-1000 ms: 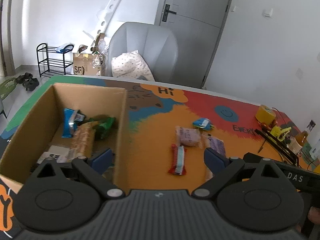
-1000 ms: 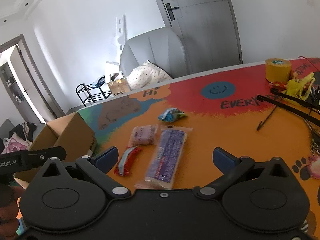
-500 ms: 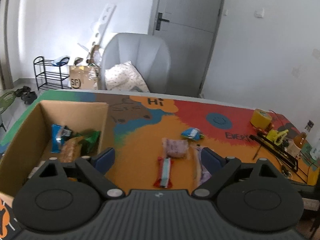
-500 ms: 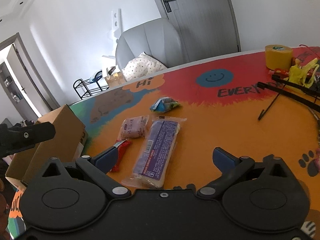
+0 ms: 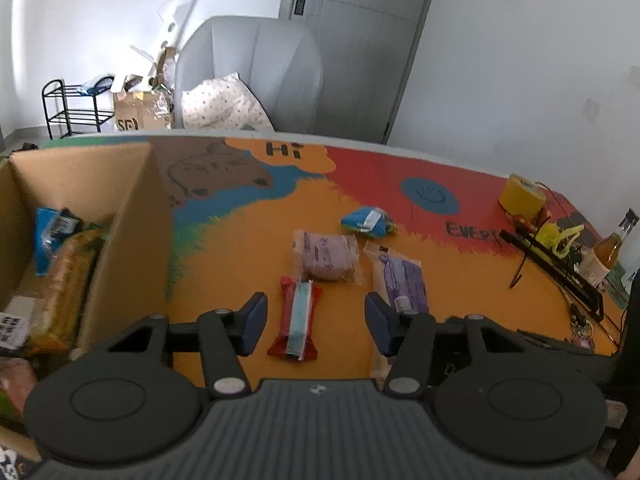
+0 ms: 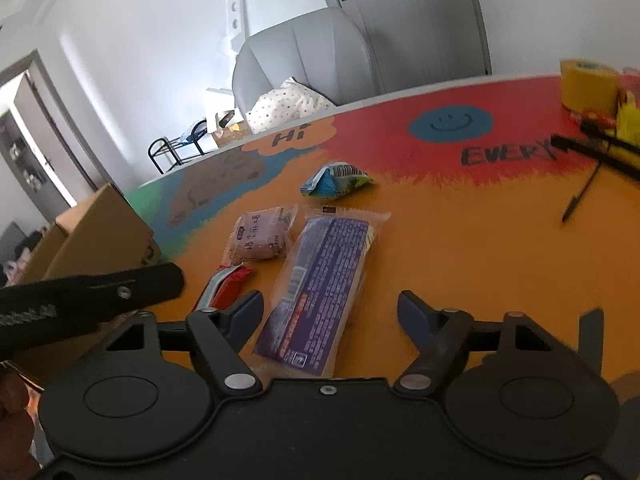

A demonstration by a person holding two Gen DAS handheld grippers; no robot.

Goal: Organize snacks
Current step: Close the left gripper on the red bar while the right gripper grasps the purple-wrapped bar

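The box is made of plain brown cardboard, matt and slightly fibrous. The desk is covered by a smooth printed sheet with a low sheen. The red bar and the long purple pack are wrapped in glossy plastic film, clear at the crimped ends. The left tongs and right tongs are formed of matt black plastic, with blue rubbery-looking pads and shiny metal pivot pins. The tape roll looks smooth and yellow.

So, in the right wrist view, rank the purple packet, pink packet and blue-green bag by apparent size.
1. purple packet, clearly largest, though nearest the camera.
2. pink packet.
3. blue-green bag, slightly smaller but farther, so unsure.
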